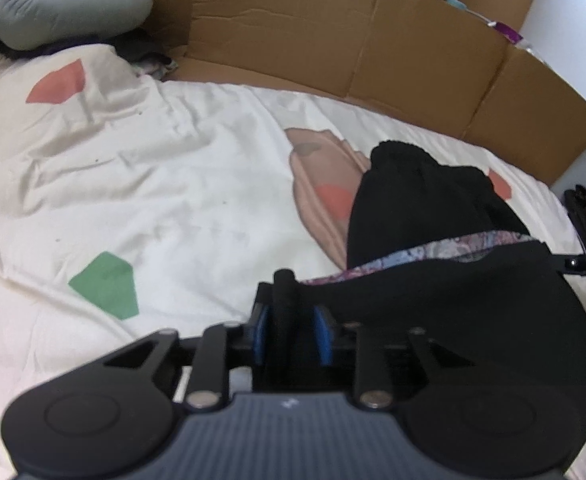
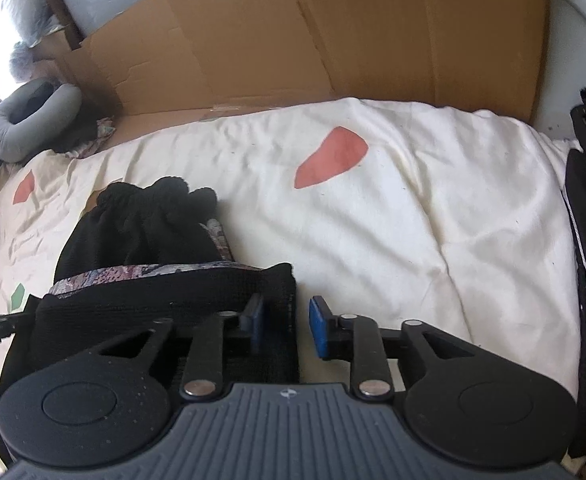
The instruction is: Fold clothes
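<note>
A black knit garment with a patterned lining (image 1: 433, 216) is pinched by the left gripper (image 1: 292, 320); the right gripper (image 2: 285, 324), jaws apart, seemingly brackets its edge over the cream quilt (image 2: 413, 208).

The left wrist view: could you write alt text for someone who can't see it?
The left gripper is shut on a corner of a black garment with a patterned lining, lifting its near edge over a cream duvet with coloured patches. Flattened cardboard stands along the bed's far side, with a grey pillow at far left.

Both wrist views look low and forward over the bed (image 1: 153, 200), close up, sharing the black garment (image 2: 141, 232).
</note>
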